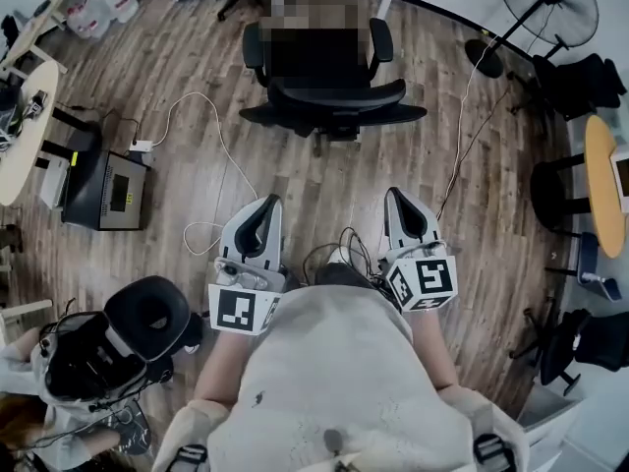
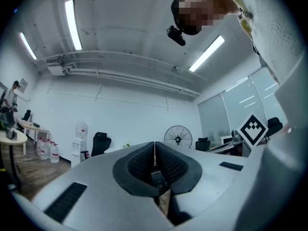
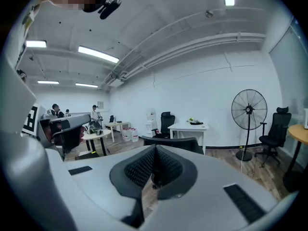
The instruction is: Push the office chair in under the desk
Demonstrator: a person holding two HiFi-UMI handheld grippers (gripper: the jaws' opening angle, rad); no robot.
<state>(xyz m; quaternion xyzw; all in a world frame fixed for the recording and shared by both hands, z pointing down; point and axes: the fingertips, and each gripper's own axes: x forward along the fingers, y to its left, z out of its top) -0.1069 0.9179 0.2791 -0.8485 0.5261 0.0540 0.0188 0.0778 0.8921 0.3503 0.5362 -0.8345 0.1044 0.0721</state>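
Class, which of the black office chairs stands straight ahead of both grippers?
The office chair at top centre of the head view; the others stand off at the edges.

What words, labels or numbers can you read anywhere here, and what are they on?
None can be read.
The yellow label on the black box: too small to read.
Cubes on left gripper and right gripper: square marker patterns only, no letters.
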